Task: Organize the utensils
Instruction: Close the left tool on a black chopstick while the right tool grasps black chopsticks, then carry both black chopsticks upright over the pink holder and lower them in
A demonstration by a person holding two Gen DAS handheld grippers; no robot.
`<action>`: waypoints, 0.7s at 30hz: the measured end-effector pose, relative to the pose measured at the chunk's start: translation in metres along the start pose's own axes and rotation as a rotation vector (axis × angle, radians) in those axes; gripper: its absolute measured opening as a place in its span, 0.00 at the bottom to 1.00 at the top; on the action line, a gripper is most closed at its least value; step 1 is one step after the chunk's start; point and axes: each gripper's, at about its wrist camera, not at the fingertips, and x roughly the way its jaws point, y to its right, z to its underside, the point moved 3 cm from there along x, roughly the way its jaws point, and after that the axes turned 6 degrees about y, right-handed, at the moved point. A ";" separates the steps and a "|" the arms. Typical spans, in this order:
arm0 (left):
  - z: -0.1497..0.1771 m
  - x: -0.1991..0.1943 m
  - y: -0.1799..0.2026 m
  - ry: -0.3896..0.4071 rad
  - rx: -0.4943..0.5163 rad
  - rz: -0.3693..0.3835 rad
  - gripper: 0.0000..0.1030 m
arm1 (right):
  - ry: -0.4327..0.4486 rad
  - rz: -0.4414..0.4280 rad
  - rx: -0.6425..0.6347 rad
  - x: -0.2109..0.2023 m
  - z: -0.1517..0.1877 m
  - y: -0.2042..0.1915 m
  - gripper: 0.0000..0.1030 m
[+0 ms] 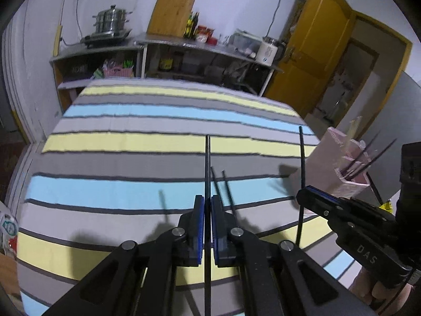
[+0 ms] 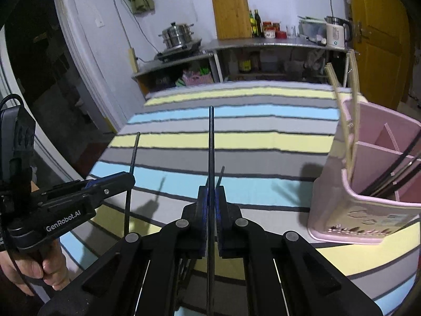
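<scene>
My left gripper point(image 1: 207, 202) is shut on a black chopstick point(image 1: 207, 166) held upright above the striped tablecloth point(image 1: 118, 158). My right gripper point(image 2: 211, 193) is shut on another black chopstick point(image 2: 211, 142), also upright. Each gripper shows in the other's view, the right one point(image 1: 302, 193) and the left one point(image 2: 130, 177). Two more black chopsticks point(image 1: 223, 187) lie on the cloth just ahead of the left gripper. A pink divided utensil holder point(image 2: 368, 184) stands at the table's right edge and holds black chopsticks point(image 2: 394, 173) and pale wooden ones point(image 2: 347, 110); it also shows in the left wrist view point(image 1: 342, 168).
A shelf counter point(image 1: 184, 47) stands behind the table with a steel steamer pot point(image 1: 111, 22), a wooden board point(image 1: 171, 13), bottles, jars and a white kettle point(image 1: 268, 51). A yellow door point(image 1: 315, 52) is at the right. A dark doorway point(image 2: 34, 52) is at the left.
</scene>
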 end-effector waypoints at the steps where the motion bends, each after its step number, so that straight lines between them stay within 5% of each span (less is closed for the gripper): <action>1: -0.002 -0.006 0.001 0.009 0.003 0.005 0.04 | 0.013 -0.002 0.001 -0.007 -0.002 -0.001 0.05; 21: -0.033 -0.071 0.041 0.122 0.055 0.085 0.04 | 0.145 -0.001 0.036 -0.075 -0.017 0.006 0.05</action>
